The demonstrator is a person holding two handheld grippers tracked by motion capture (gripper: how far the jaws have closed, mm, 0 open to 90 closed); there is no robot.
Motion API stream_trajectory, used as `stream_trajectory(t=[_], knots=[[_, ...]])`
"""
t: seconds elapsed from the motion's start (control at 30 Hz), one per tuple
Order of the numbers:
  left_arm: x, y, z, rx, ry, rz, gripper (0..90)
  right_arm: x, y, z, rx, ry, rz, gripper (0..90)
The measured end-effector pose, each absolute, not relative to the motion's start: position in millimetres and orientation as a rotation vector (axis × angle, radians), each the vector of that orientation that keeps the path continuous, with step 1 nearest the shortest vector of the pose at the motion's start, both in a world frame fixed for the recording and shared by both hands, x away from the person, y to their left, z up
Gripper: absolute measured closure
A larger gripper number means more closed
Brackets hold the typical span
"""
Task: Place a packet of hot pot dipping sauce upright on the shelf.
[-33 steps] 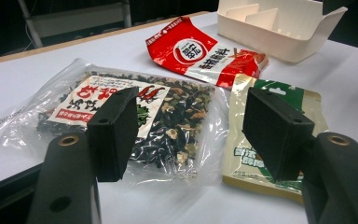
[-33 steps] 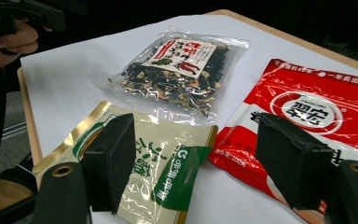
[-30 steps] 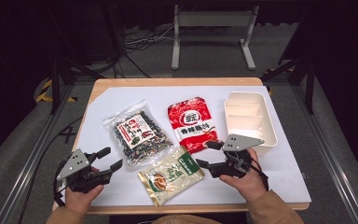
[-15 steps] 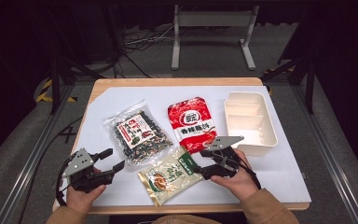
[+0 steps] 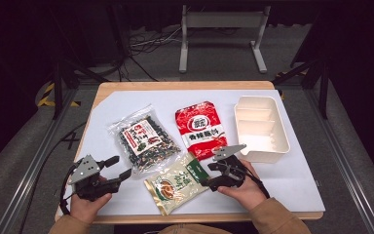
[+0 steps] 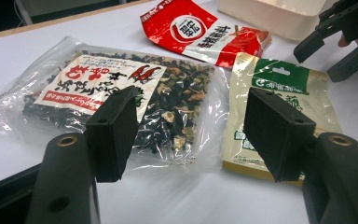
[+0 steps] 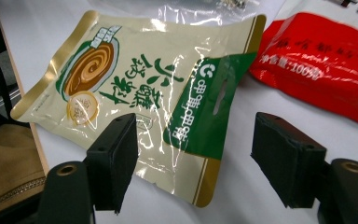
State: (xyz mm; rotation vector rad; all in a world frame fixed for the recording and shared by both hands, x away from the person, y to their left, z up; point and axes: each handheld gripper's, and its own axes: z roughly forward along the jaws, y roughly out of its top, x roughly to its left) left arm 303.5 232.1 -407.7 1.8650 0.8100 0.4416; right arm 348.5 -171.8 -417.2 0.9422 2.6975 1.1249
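A: Dark room, cables on the floor, white-topped table (image 5: pixel 292 190) in the high view. Right gripper (image 5: pixel 213 176) spread wide at the green-headed end of the flat cream-and-green foil sachet (image 5: pixel 177 181), near the front edge. Left gripper (image 5: pixel 119 168) parted too, holding nothing, just beside the clear bag of dark dried spices (image 5: pixel 143 138). Shiny red seasoning pouch (image 5: pixel 199 127) behind, white divided plastic tray (image 5: pixel 260 127) at the right.

B: Left gripper view?

A: Parted black jaws over the clear bag (image 6: pixel 126 93); sachet (image 6: pixel 279 88) to their right, overlapping the bag's edge. Right gripper (image 6: pixel 331 46) open beyond it.

B: Right gripper view?

A: Jaws well apart, straddling the sachet's (image 7: pixel 135 88) green corner, not yet touching. Probably best to lower further, slip one jaw under the slightly raised corner, pinch the flat sealed margin rather than the filled middle. Then lift slowly, clear of the red pouch (image 7: pixel 326 60).
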Motion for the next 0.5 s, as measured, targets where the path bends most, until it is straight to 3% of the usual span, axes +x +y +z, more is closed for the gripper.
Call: stream_trajectory(t=[0.5], knots=[[305, 230, -409, 1.89, 0.811, 0.434, 35.1, 353, -169, -433, 0.978, 2.808, 1.109, 40.7]])
